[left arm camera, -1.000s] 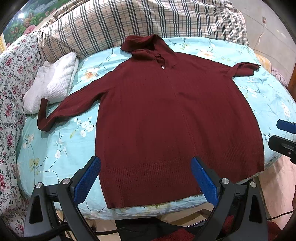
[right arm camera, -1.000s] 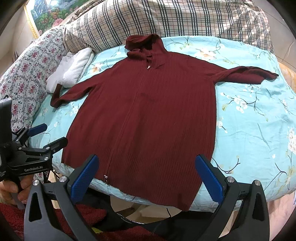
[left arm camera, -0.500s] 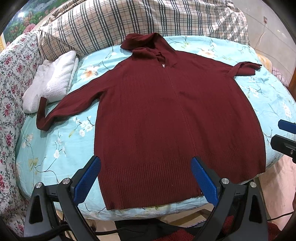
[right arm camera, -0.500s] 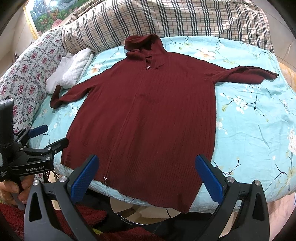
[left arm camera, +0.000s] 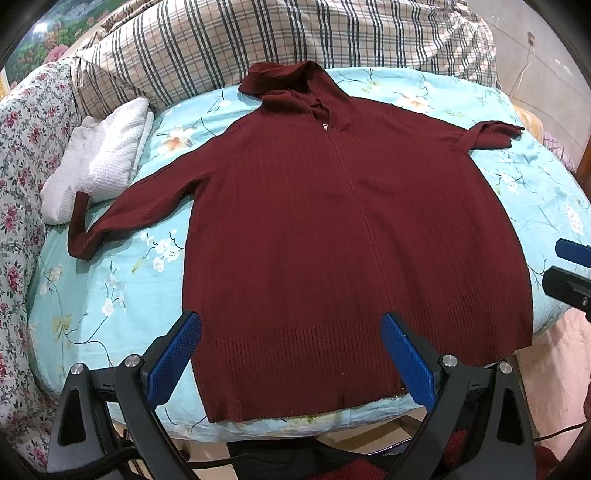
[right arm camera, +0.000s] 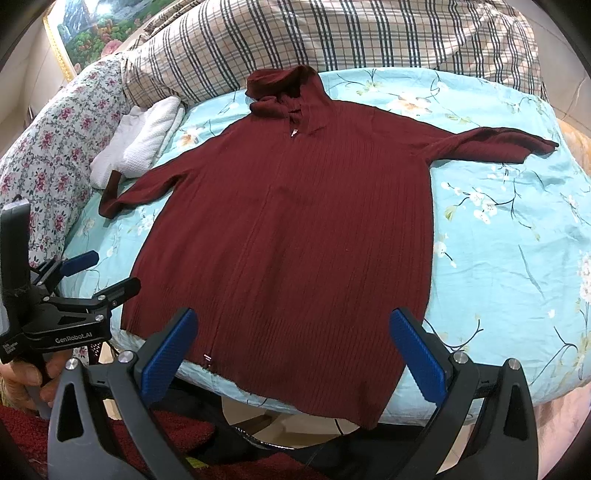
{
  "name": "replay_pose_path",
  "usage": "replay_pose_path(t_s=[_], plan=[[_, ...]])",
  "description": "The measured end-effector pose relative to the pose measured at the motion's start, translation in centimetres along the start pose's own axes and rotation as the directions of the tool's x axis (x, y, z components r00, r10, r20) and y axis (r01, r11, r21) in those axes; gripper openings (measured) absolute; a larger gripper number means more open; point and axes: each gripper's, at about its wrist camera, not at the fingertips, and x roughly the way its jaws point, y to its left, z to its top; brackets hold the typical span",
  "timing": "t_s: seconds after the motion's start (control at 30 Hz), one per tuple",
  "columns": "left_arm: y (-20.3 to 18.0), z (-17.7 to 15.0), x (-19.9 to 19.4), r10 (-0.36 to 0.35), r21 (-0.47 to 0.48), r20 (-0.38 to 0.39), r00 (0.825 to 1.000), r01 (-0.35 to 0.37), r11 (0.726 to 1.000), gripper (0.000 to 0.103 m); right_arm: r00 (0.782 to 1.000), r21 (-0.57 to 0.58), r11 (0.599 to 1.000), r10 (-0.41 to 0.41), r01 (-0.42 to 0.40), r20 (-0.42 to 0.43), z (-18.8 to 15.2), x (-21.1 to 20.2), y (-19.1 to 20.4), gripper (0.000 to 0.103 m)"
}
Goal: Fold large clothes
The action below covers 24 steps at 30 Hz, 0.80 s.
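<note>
Maroon knit, spread flat, zipped, not yet folded.

Lay ahead of both tongs as a hooded cardigan (left arm camera: 343, 236) on the floral bedsheet (left arm camera: 110, 295), hem nearest, hood farthest. Left gripper (left arm camera: 291, 354) and right gripper (right arm camera: 295, 350) hovered released, jaws wide, nothing grasped. Best begun, probably, by pinching a sleeve cuff (left arm camera: 79, 236) and a hem corner together, then carrying both across the zip line without dragging the body.

Picture frame (right arm camera: 79, 35) cut off by edge; bed's (left arm camera: 92, 295) underside hidden
</note>
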Motion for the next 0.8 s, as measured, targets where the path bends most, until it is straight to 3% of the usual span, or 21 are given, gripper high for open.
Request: replay_pose_path(t_s=[0.3, 0.43, 0.6, 0.8], plan=[[0.9, 1.3, 1.6, -0.083, -0.055, -0.017, 0.996, 0.082, 0.995, 0.098, 0.999, 0.111, 0.994, -0.021, 0.016, 0.048, 1.4, 0.3, -4.3, 0.103], [1.0, 2.3, 2.7, -0.052, -0.047, -0.026, 0.998, 0.05, 0.998, 0.098, 0.996, 0.221, 0.975, -0.032, 0.014, 0.081, 2.9, 0.5, -8.8, 0.103], [1.0, 3.3, 4.2, -0.039, -0.038, -0.056, 0.998, 0.037, 0.999, 0.098, 0.992, 0.349, 0.937, -0.07, 0.03, 0.103, 5.5, 1.1, -15.0, 0.093], [0.8, 5.2, 5.6, -0.05, -0.044, -0.036, 0.998, 0.048, 0.998, 0.098, 0.978, 0.478, 0.878, -0.112, 0.016, 0.173, 10.0, 1.6, -23.2, 0.069]])
